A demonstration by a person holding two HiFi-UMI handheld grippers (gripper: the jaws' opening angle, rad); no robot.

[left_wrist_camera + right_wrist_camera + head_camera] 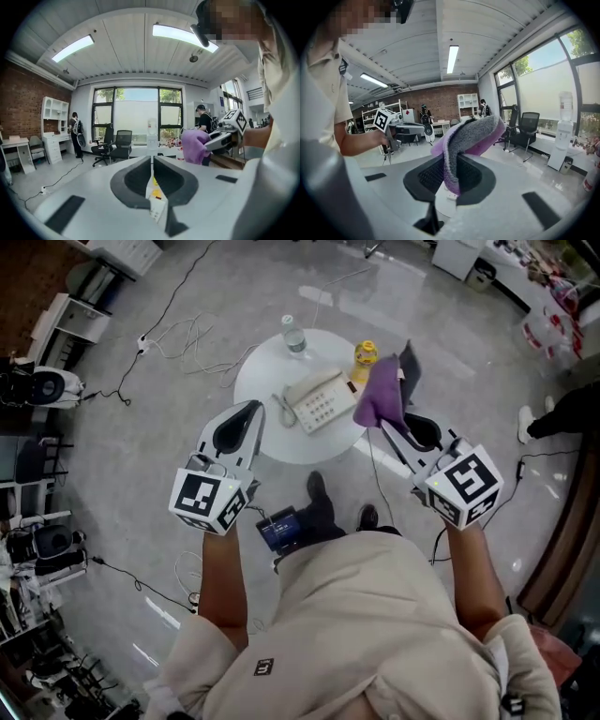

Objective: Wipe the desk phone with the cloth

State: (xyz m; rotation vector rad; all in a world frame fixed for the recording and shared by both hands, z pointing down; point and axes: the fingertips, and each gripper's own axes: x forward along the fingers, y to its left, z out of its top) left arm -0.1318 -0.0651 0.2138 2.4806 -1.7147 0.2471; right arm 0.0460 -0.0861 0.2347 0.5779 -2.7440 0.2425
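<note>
1. The desk phone [317, 401] lies near the middle of a round white table [262, 381]. In the head view its long axis runs from 8 o'clock to 2 o'clock. The handset lies across the 8 o'clock end and the keypad faces up.
2. The cloth [380, 397], purple with a grey inner face, sits just at 3 o'clock of the phone in the head view. It is held up in the air, clear of the table. In the right gripper view it rises from the jaws and folds over toward 2 o'clock.
3. The right gripper [451, 171] pinches the cloth's lower end between its jaws. In the head view it points toward 11 o'clock.
4. The left gripper [151, 161] has its jaws pressed together with nothing between them. In the head view it hangs at 8 o'clock of the phone, pointing toward 1 o'clock.
5. A clear bottle [293, 335] stands at the table's 12 o'clock rim. A yellow container [364, 357] stands at 1 o'clock of the phone.
6. Cables [178, 334] trail over the grey floor at 10 o'clock of the table.
</note>
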